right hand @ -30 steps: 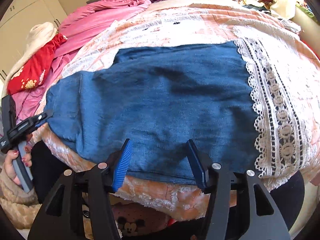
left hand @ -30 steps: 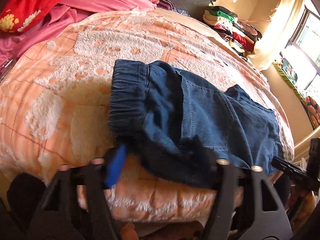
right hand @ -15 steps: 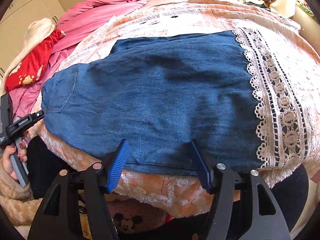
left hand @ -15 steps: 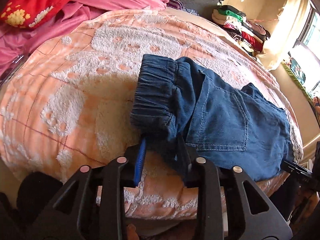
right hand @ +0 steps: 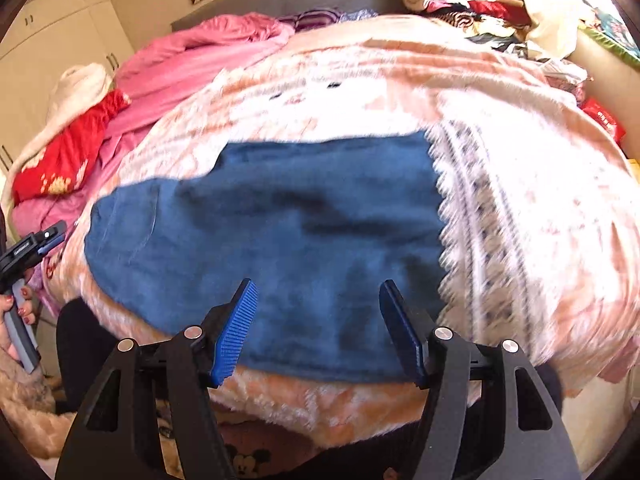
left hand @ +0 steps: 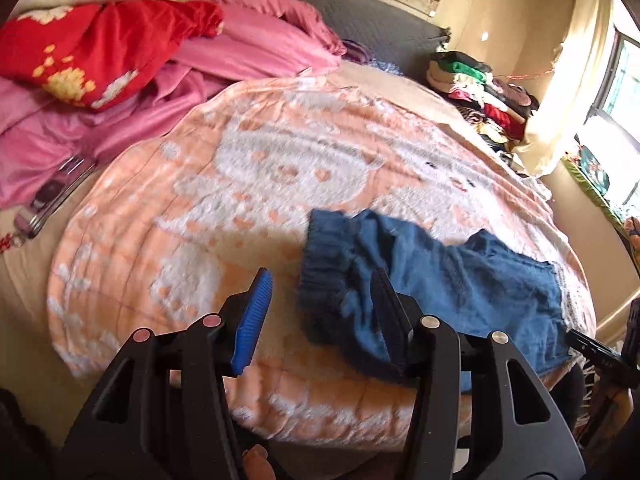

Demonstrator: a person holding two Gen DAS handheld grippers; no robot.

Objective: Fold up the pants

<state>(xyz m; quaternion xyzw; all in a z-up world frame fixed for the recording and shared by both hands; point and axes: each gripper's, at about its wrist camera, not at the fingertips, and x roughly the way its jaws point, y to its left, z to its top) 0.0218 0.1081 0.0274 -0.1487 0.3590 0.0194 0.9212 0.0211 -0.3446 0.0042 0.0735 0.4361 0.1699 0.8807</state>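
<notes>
Blue denim pants (right hand: 280, 232) lie across the near part of a peach and white blanket (right hand: 540, 152), with white lace trim (right hand: 468, 208) at the leg end. In the left wrist view the pants (left hand: 460, 280) show their elastic waistband (left hand: 324, 260), bunched up near the bed edge. My left gripper (left hand: 320, 320) is open, just left of the waistband, holding nothing. My right gripper (right hand: 316, 328) is open above the near hem of the pants, holding nothing. The left gripper also shows in the right wrist view (right hand: 32, 248), held by a hand.
Pink bedding (left hand: 248, 52) and a red garment (left hand: 100, 48) lie at the head of the bed. A pile of folded clothes (left hand: 480, 88) sits at the far right by a window. A phone-like object (left hand: 52, 200) lies at the left edge.
My left gripper has opened, let go of the waistband and pulled back to the left. The waistband now lies bunched on the blanket. My right gripper stays open and has lifted slightly.
</notes>
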